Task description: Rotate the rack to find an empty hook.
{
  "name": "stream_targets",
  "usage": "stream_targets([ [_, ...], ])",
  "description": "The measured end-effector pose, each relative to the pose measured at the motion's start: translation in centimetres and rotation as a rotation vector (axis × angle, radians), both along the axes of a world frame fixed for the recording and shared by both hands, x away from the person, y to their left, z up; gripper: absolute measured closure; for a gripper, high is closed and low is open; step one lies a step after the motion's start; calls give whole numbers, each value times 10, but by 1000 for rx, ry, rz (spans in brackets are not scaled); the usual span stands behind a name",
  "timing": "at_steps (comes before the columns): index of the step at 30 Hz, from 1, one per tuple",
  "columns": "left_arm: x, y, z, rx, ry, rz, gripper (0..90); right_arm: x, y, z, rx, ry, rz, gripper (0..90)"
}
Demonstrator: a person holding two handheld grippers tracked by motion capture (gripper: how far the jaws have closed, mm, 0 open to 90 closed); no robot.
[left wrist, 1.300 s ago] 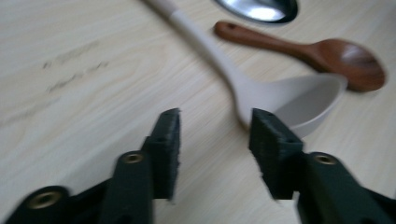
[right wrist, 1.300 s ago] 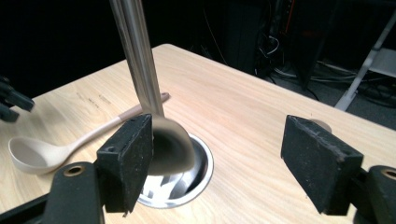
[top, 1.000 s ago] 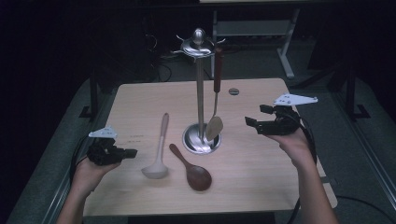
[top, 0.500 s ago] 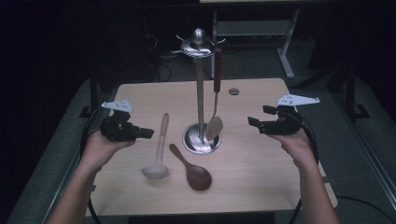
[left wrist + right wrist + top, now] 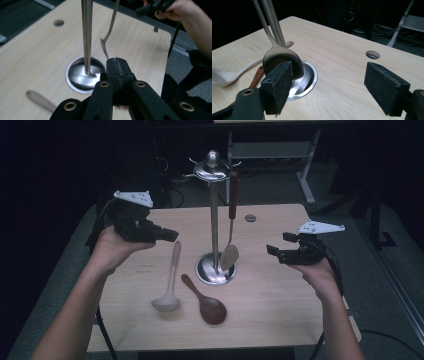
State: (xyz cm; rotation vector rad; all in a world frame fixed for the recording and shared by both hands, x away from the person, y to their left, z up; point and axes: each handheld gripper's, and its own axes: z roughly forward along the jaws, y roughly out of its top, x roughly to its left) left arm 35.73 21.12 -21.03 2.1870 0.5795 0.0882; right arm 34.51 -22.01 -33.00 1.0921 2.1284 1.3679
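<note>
the left hand-held gripper [image 5: 167, 234], pressed together and empty, hovered at left of frame; the right hand-held gripper [image 5: 274, 252] was spread. next, probably picking the white ladle [image 5: 168, 287] from the table [image 5: 280, 300].

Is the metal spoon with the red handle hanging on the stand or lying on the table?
Hanging: the spoon hangs from the stand, its bowl above the base.

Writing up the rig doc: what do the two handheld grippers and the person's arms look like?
Both the left gripper and right gripper are black two-jaw units, each topped by a grey three-cornered plate. Jaw arms carry brass-coloured rivets; the pads are blocky black foam. A black cable trails from each. Forearms are bare, no sleeves.
</note>
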Motion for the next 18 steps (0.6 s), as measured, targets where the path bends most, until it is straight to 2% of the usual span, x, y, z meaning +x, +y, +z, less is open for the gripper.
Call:
stream_targets([
  [3, 5, -6, 15, -13, -8, -16, 900, 0, 2, -1, -6, 4, 0, 223],
  [4, 8, -8, 21, -28, -6, -40, 900, 0, 2, -1, -7, 0, 0, 223],
  [5, 10, -9, 26, -41, -1, -44, 900, 0, 3, -1, -11, 1, 5, 223],
  [11, 21, -14, 50, -63, -16, -38, 900, 1, 6, -2, -16, 5, 4, 223],
  [18, 29, -17, 76, -81, -55, -37, 900, 2, 9, -5, -21, 23, 10, 222],
])
